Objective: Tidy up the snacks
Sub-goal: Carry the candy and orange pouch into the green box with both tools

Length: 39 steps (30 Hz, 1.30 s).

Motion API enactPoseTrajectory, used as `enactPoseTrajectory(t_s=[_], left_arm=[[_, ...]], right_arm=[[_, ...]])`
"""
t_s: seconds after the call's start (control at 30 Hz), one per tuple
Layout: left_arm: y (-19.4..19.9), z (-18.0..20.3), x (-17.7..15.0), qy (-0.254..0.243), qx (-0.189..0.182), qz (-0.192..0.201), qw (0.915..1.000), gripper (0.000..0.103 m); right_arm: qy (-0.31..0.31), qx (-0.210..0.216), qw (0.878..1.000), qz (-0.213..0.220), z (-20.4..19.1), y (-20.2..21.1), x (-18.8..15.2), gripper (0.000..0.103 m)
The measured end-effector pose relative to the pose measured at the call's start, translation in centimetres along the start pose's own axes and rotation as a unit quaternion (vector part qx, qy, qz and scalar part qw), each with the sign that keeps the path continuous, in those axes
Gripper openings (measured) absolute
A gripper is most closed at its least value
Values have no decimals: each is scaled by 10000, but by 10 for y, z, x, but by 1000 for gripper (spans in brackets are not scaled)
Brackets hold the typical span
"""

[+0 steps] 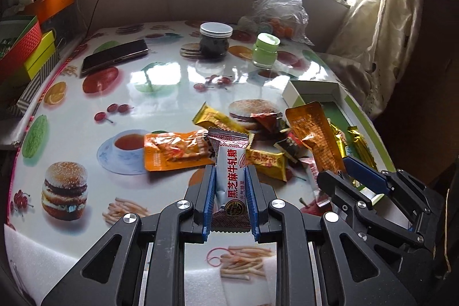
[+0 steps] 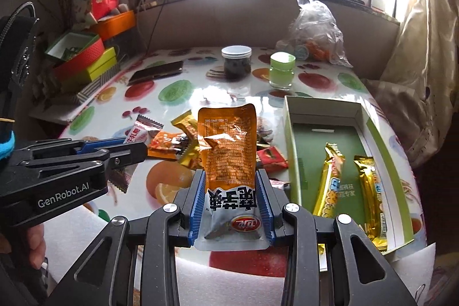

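My left gripper [image 1: 231, 167] is shut on a white-and-red nougat candy packet [image 1: 229, 159], held above the table. Beneath it lies a pile of snacks: an orange packet [image 1: 175, 151], a gold bar [image 1: 218, 118] and a yellow packet [image 1: 266, 159]. My right gripper [image 2: 230, 172] is shut on an upright orange-and-silver snack pouch [image 2: 229, 145]. In the left wrist view that right gripper [image 1: 337, 167] is at the right, near the box. The white box with a green floor [image 2: 289, 134] holds two gold bars [image 2: 330, 179]. The left gripper [image 2: 134, 144] shows at the left of the right wrist view.
A phone [image 1: 114, 56], a dark jar with a white lid [image 1: 215, 40], a green jar [image 1: 265, 50] and a clear plastic bag [image 1: 278, 10] stand at the table's far side. Stacked coloured boxes [image 1: 20, 45] crowd the left edge. A curtain [image 1: 373, 33] hangs at the right.
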<state>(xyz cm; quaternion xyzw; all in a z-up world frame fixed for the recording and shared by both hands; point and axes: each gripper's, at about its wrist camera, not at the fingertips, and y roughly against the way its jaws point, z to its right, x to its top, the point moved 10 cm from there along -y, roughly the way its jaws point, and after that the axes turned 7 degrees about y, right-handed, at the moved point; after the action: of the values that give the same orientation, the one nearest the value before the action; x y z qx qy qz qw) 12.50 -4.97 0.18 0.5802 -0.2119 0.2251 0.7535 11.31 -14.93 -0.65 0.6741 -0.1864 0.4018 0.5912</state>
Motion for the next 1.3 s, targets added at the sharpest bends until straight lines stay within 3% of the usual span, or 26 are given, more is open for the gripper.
enactPoseTrajectory(t_s=[0.83, 1.07, 1.3], left_arm=[[-39, 118, 12, -731, -728, -252, 9943, 22], [-52, 149, 10, -857, -1013, -413, 9903, 22], [-68, 169, 2, -925, -1054, -624, 9881, 22]], right_arm=[[-772, -980, 9921, -160, 121, 18, -30, 34], [-890, -1064, 9900, -245, 141, 13, -40, 34], [-949, -1132, 9883, -374, 154, 6, -49, 34]])
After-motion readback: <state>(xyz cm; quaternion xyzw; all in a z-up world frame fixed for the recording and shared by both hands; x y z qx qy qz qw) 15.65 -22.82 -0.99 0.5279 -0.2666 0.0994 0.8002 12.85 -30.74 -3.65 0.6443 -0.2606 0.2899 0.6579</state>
